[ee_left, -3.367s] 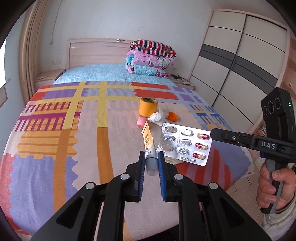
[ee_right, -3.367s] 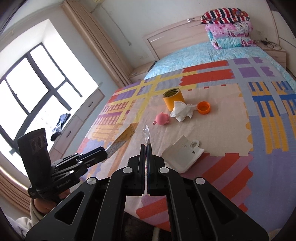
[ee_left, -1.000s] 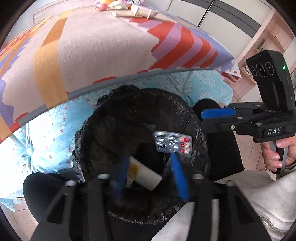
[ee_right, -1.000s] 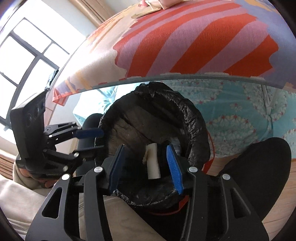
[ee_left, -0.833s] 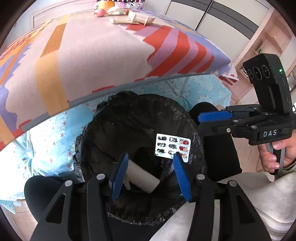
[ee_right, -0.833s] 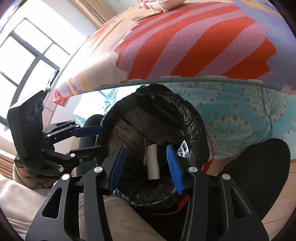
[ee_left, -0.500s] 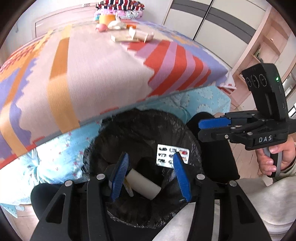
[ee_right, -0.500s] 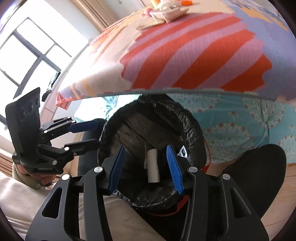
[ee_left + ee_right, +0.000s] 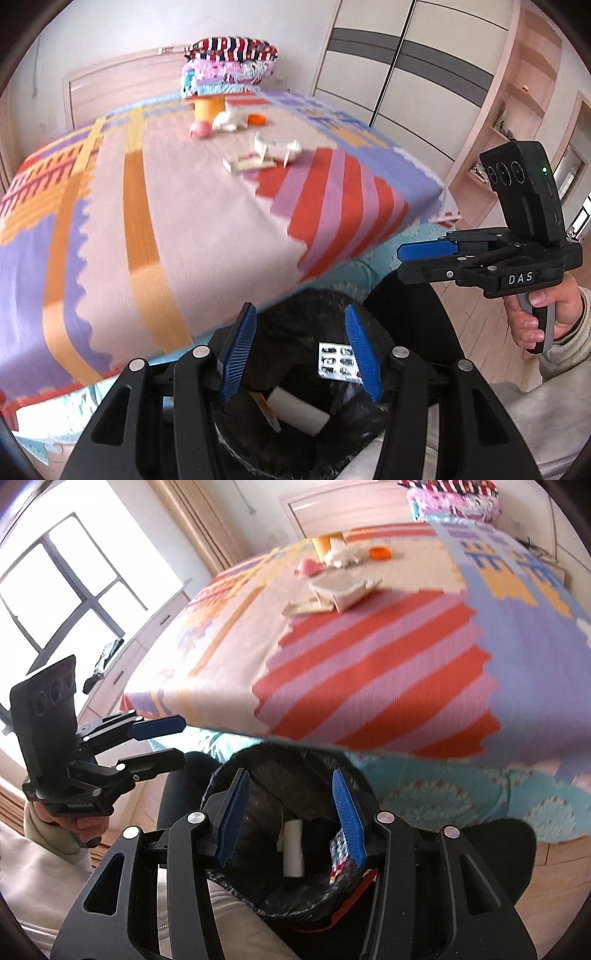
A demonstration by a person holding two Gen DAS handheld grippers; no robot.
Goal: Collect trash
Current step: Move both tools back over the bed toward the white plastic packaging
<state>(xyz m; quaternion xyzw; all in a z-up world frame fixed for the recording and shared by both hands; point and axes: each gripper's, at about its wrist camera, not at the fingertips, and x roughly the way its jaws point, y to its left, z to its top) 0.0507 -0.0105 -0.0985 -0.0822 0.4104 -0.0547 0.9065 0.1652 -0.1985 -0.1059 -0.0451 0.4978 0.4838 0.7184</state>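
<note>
Both items dropped into the bin, grippers lifting away

The tube (image 9: pixel 295 410) that the left gripper (image 9: pixel 301 350) clamped over the bed a few seconds back, and the pill blister pack (image 9: pixel 338 360) pinched in the right gripper (image 9: pixel 291 818), now lie inside the black-lined trash bin (image 9: pixel 295 764). Both sets of jaws have parted and hold nothing. Over the last second both grippers have risen and tilted up, bringing the blanket (image 9: pixel 184 221) and its remaining litter back into sight.
</note>
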